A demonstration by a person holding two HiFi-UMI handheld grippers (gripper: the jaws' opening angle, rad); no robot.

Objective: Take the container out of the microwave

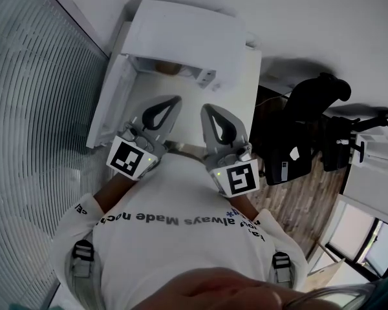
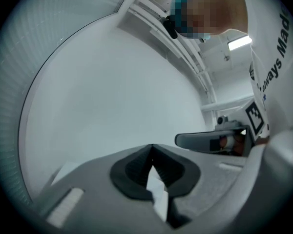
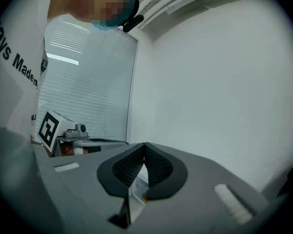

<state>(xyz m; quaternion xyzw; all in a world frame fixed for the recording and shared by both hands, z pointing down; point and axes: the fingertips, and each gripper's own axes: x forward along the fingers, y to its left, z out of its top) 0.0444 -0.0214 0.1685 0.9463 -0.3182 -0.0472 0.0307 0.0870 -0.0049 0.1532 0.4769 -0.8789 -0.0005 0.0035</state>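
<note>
Jaws of the left gripper [image 2: 151, 150] and the right gripper [image 3: 144, 147] are closed tip to tip, ribbed black pads [image 2: 133, 172] meeting, with nothing between them. Each grey plastic gripper carries a cube [image 1: 130, 159] with a black-and-white square marker. Behind them the person's white shirt [image 1: 181, 218] reads "always Made" in dark letters. Ahead stands the boxy white microwave [image 1: 187, 41], its door [image 1: 108, 108] swung out to the left. The container [image 1: 168, 66] shows only as a small brown shape inside the opening.
</note>
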